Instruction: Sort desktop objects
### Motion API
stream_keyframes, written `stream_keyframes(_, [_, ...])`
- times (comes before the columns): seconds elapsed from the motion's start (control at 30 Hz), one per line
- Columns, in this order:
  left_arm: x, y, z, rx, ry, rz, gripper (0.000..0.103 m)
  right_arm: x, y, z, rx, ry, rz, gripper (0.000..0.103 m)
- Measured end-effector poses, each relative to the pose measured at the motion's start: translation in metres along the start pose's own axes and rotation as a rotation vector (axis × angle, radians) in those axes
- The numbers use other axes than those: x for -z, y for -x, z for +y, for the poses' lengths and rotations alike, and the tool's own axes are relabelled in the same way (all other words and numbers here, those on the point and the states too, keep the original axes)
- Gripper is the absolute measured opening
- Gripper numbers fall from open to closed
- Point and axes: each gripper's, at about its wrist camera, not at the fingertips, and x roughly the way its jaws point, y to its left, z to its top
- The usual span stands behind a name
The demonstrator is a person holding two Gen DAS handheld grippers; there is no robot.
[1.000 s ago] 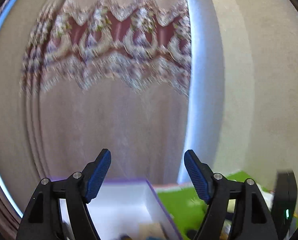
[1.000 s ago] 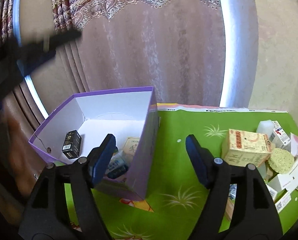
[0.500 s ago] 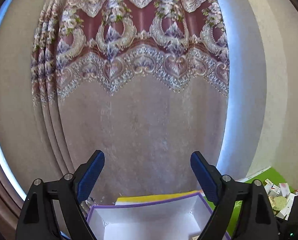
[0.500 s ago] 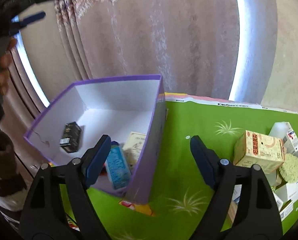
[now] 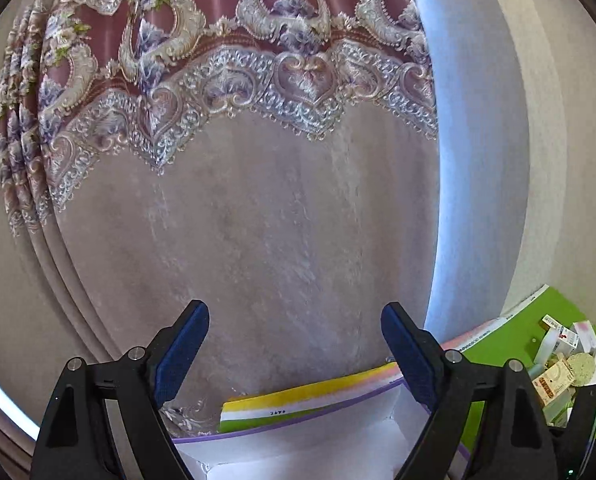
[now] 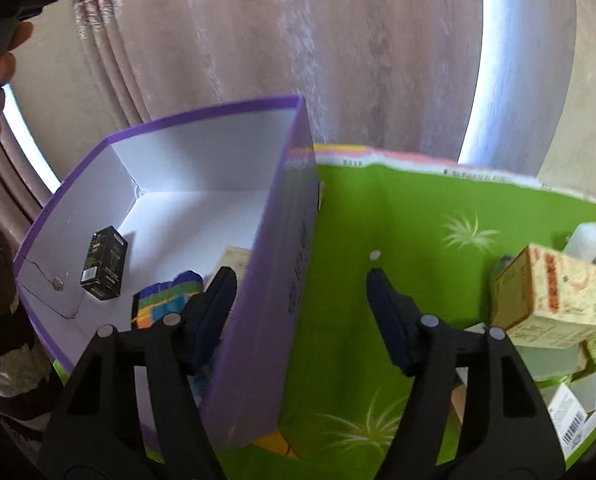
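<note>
Since a second ago the left wrist view has swung right: the left gripper point(image 5: 294, 344) hangs released and empty before the curtain point(image 5: 258, 220), over the purple box's point(image 5: 298, 416) far rim, loose packets point(image 5: 566, 364) far right. Right wrist view: the right gripper point(image 6: 300, 312) has dropped, empty jaws closing astride the box wall, black carton point(image 6: 105, 262) inside, beige carton point(image 6: 550, 292) on the green mat point(image 6: 398, 220).

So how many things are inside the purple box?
3 that I can see: a black carton near the left wall, a colourful packet beside it, and a beige carton against the right wall of the purple box. The right gripper may hide more.
</note>
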Motion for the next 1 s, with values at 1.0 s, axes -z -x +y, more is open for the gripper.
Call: stream_keyframes(1.0, [-0.015, 0.068, 0.007, 0.025, 0.164, -0.128, 0.091, -0.003, 0.056, 0.016, 0.018, 0.153, -0.137, 0.085])
